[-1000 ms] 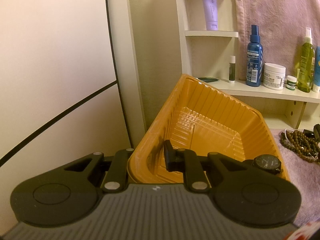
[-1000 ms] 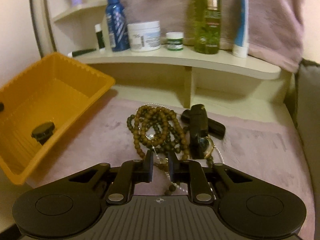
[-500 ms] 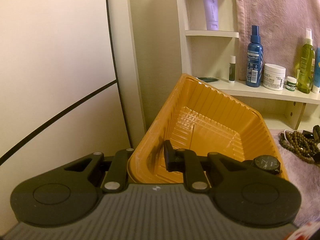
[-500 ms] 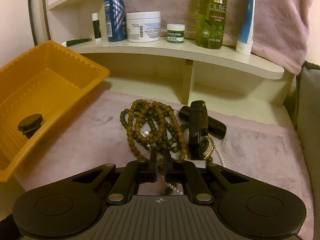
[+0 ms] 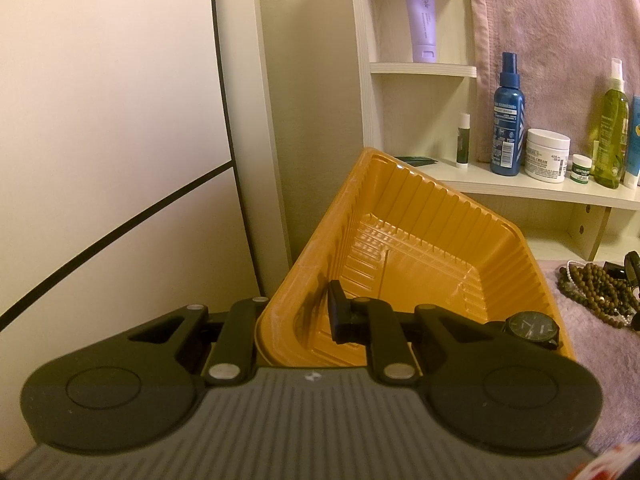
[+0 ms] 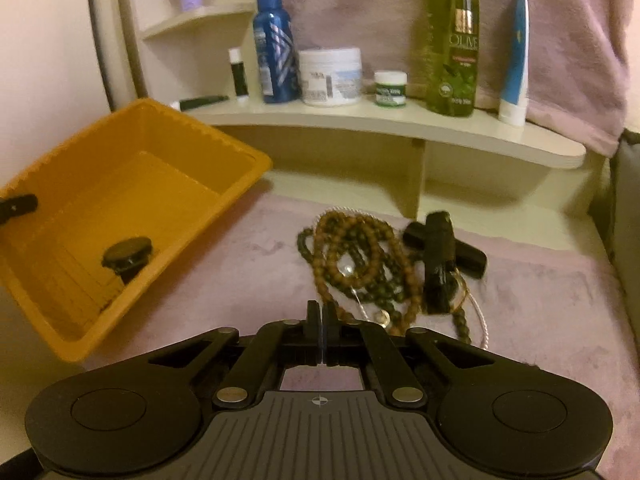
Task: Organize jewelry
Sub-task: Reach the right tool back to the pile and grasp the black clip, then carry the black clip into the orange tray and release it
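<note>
An orange plastic tray (image 5: 420, 200) sits tilted at the left, and my left gripper (image 5: 296, 320) is shut on its near wall, with one finger (image 5: 336, 316) inside and the other hidden outside. A black watch (image 5: 532, 328) lies in the tray's corner (image 6: 128, 254). On the pink cloth lies a pile of brown and green bead necklaces (image 6: 360, 256), with a black strap-like piece (image 6: 438, 264) and a pearl strand (image 6: 480, 320) beside it. My right gripper (image 6: 321, 316) is shut just in front of the pile. One brown bead strand runs straight to its tips and appears pinched there.
A cream shelf (image 6: 400, 128) behind the cloth carries a blue spray bottle (image 6: 276, 48), a white jar (image 6: 330, 76), a small pot, a green bottle (image 6: 452, 40) and a blue tube. A pink towel hangs behind it. A pale wall (image 5: 112, 120) stands left of the tray.
The right jaws closed from a small gap over the bead strand to fully together, and the right gripper shifted left toward the tray. The left gripper and tray stayed put.
</note>
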`<act>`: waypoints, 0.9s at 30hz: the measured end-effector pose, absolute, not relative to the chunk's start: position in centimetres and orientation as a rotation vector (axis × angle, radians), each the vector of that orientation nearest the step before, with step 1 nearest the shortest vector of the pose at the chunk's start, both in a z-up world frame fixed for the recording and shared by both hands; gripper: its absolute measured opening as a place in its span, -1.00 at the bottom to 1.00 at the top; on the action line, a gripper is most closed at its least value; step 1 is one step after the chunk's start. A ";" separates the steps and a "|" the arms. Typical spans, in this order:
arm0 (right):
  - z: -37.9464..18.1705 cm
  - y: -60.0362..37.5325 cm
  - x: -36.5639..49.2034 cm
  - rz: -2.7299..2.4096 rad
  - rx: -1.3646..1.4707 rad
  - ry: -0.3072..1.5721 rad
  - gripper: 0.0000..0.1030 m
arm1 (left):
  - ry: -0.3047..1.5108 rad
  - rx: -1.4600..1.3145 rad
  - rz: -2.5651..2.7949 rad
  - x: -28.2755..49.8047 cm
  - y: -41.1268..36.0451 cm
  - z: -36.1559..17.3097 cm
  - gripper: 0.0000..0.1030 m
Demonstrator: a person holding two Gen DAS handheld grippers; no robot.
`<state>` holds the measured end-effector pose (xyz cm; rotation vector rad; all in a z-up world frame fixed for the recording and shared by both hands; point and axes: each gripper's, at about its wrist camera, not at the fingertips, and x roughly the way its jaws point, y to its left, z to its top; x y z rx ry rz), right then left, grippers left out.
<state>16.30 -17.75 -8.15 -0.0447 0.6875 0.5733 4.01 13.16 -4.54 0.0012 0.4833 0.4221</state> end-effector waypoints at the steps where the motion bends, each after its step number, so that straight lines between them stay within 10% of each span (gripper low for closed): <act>1: -8.4 -18.0 16.8 0.524 -0.036 0.708 -0.98 | 0.484 0.001 0.421 4.0 13.2 -4.5 -0.70; 10: -8.9 -22.0 18.9 0.381 0.086 0.732 -0.74 | 0.483 -0.003 0.420 4.0 13.2 -4.4 -0.70; 15: -8.3 -22.3 19.5 0.368 0.064 0.687 -0.26 | 0.483 -0.001 0.420 4.0 13.2 -4.4 -0.71; 25: -8.8 -19.3 21.9 0.374 -0.061 0.648 -0.27 | 0.484 0.000 0.419 4.0 13.2 -4.4 -0.71; 27: -8.9 -19.3 22.0 0.375 -0.067 0.645 -0.70 | 0.484 -0.002 0.417 4.0 13.2 -4.3 -0.71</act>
